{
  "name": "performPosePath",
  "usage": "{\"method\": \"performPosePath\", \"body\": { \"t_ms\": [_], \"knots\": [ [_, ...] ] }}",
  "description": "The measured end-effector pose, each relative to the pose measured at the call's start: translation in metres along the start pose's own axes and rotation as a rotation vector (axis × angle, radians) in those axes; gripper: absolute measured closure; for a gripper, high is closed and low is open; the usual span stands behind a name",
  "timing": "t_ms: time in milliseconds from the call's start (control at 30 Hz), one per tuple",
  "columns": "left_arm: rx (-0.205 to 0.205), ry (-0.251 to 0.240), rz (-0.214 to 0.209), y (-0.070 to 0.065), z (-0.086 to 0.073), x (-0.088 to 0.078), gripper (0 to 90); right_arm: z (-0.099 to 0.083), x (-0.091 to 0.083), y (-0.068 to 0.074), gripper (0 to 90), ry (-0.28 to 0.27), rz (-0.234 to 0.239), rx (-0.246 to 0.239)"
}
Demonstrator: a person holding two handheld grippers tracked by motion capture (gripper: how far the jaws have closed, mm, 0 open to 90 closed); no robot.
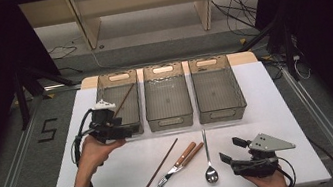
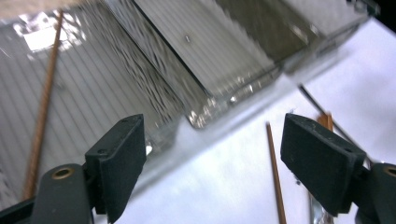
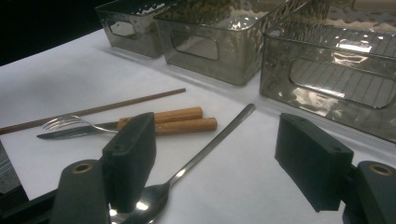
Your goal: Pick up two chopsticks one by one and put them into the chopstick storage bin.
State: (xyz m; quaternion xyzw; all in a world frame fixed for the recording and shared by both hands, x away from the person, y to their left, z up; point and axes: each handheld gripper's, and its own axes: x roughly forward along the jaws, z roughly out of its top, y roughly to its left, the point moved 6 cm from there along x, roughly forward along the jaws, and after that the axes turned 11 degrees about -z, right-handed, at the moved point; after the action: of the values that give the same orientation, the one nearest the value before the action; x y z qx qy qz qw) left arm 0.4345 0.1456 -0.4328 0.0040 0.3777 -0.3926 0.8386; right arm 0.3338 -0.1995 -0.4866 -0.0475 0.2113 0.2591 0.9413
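Left gripper point(image 1: 121, 132) hangs at the near rim of the left bin point(image 1: 103, 88), jaws wide with nothing between them; one chopstick point(image 1: 124, 100) already lies slanted in that bin, beyond its jaws. Its mate, the second chopstick point(image 1: 156, 173), lies on the white table point(image 1: 268, 108) to its right, beside the knife point(image 1: 178, 165) and fork point(image 3: 70, 122) (handles touching). Right gripper point(image 1: 227, 150) rests wide beside the spoon point(image 1: 208, 157); risk, as I judge it: a thin stick flat on the table could skid or roll from a careless pinch, nudging the knife.

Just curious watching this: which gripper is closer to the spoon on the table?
Right. The right gripper sits just beside the spoon; the left gripper is far off, at the left bin.
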Motion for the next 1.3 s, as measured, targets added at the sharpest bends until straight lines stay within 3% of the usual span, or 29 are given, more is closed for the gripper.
{"method": "performPosePath", "body": {
  "t_ms": [333,633,867,1133,1300],
  "knots": [
    [0.040,0.106,0.001,-0.027,-0.030,0.012,22.3,0.000,0.000,0.000,29.7,0.002,0.001,-0.004],
    [0.049,0.223,0.020,-0.037,-0.061,0.030,25.6,-0.001,0.000,0.001,29.7,0.003,0.005,-0.006],
    [0.059,0.293,0.007,-0.046,-0.077,0.040,32.8,-0.001,-0.001,0.001,29.7,0.004,0.003,-0.007],
    [0.048,0.314,-0.010,-0.050,-0.087,0.043,40.3,-0.001,-0.001,0.001,29.7,0.005,0.002,-0.007],
    [0.063,0.337,-0.016,-0.053,-0.092,0.044,44.4,-0.001,-0.001,0.002,29.7,0.007,0.002,-0.012]
  ]
}}
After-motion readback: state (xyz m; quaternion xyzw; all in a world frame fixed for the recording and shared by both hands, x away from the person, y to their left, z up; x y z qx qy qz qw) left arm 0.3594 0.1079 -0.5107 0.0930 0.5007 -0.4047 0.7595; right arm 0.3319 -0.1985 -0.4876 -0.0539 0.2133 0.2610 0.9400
